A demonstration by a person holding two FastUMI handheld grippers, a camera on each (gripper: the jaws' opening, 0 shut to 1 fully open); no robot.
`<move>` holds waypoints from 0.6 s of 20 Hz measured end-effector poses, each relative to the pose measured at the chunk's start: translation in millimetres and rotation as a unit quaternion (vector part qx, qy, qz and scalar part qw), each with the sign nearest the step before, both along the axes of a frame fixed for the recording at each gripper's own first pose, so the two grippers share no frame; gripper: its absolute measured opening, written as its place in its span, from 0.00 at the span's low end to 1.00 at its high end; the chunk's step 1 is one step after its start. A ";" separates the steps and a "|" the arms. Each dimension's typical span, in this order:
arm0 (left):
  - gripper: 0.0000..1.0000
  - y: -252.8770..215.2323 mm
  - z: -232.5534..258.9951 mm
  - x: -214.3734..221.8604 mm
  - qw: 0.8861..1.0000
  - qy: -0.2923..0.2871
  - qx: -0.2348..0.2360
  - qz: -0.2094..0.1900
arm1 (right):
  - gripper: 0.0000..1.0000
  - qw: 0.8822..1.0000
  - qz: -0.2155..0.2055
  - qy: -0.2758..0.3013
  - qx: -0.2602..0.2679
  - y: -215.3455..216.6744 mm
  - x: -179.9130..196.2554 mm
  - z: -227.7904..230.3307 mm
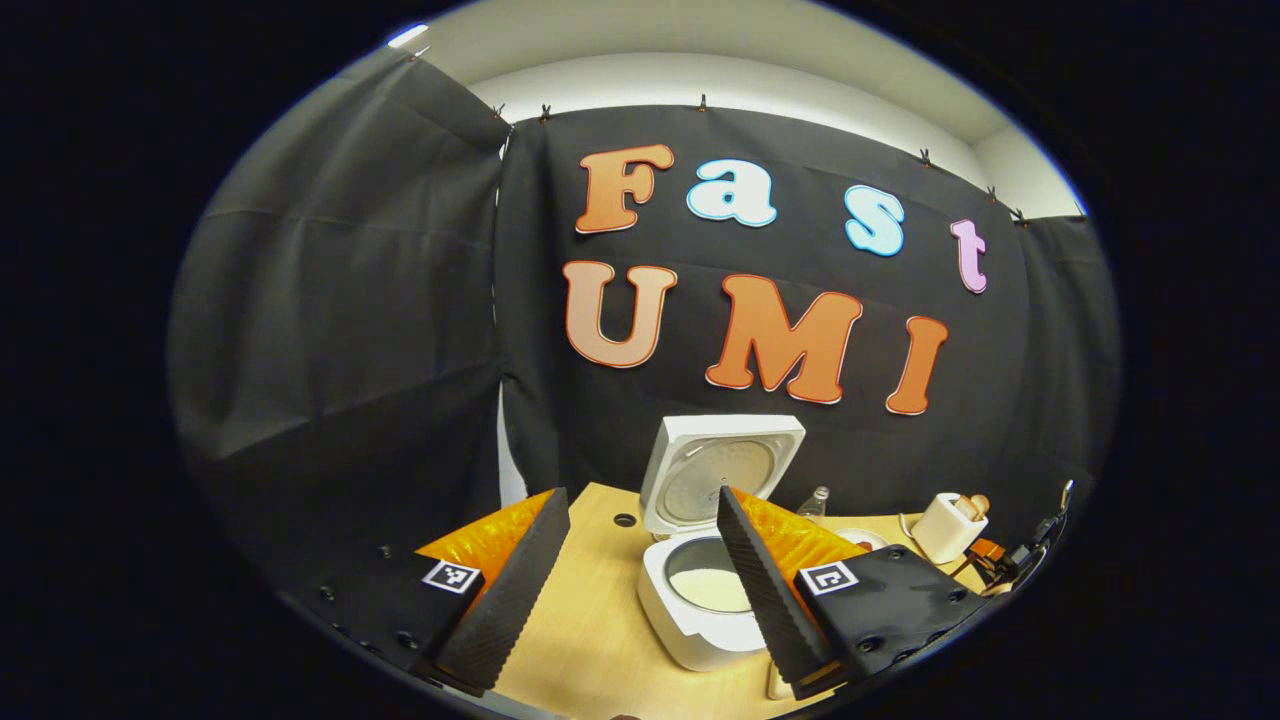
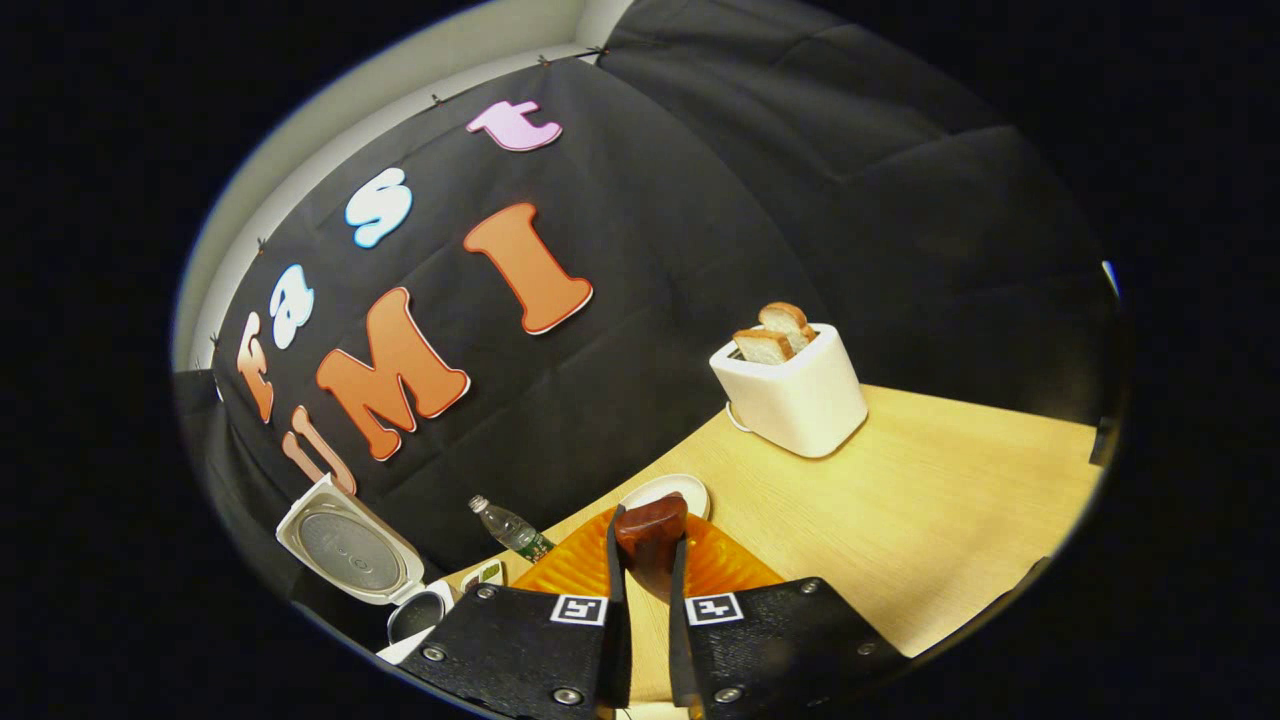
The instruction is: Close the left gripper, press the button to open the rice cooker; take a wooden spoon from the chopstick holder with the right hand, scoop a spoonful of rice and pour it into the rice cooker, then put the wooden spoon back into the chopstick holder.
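The white rice cooker [image 1: 690,630] stands open on the wooden table, its lid [image 1: 722,468] upright and white rice [image 1: 715,590] in the inner pot. My left gripper [image 1: 641,492] is open, its fingers wide apart to either side of the cooker and short of it. In the right gripper view, my right gripper [image 2: 648,530] is shut on a dark brown wooden spoon [image 2: 650,522], which sticks up between the fingers above the table. The open cooker [image 2: 345,548] lies far down to the left there. The rest of the spoon is hidden by the fingers.
A white toaster [image 2: 790,395] with two bread slices stands at the back of the table [image 2: 920,510]. A small white plate [image 2: 665,492] and a lying clear bottle [image 2: 510,530] sit between toaster and cooker. Black cloth walls close the booth behind.
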State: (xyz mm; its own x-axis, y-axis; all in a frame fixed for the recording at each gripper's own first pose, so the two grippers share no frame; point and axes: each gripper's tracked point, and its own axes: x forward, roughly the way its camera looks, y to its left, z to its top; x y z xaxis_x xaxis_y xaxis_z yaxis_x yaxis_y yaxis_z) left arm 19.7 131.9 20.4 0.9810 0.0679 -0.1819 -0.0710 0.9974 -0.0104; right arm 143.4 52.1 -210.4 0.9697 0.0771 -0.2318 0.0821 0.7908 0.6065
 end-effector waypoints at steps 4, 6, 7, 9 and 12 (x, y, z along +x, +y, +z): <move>1.00 -2.1 3.2 -3.8 1.000 -0.003 0.011 0.009 | 0.14 1.000 0.012 0.023 -0.003 5.0 8.4 -28.2; 1.00 -5.2 1.8 -4.9 1.000 -0.002 0.010 0.009 | 0.14 0.999 0.018 0.030 0.010 2.3 9.2 -34.9; 1.00 -6.7 1.1 -5.9 1.000 -0.002 0.009 0.009 | 0.14 0.999 0.019 0.036 0.015 1.0 9.0 -39.4; 1.00 -11.8 0.3 -4.1 1.000 -0.002 0.005 0.008 | 0.19 0.999 0.014 0.039 0.021 -4.7 7.5 -40.3; 1.00 -20.3 -0.3 0.6 1.000 -0.002 0.001 0.004 | 0.27 0.999 0.006 0.048 -0.004 -17.8 5.8 -38.1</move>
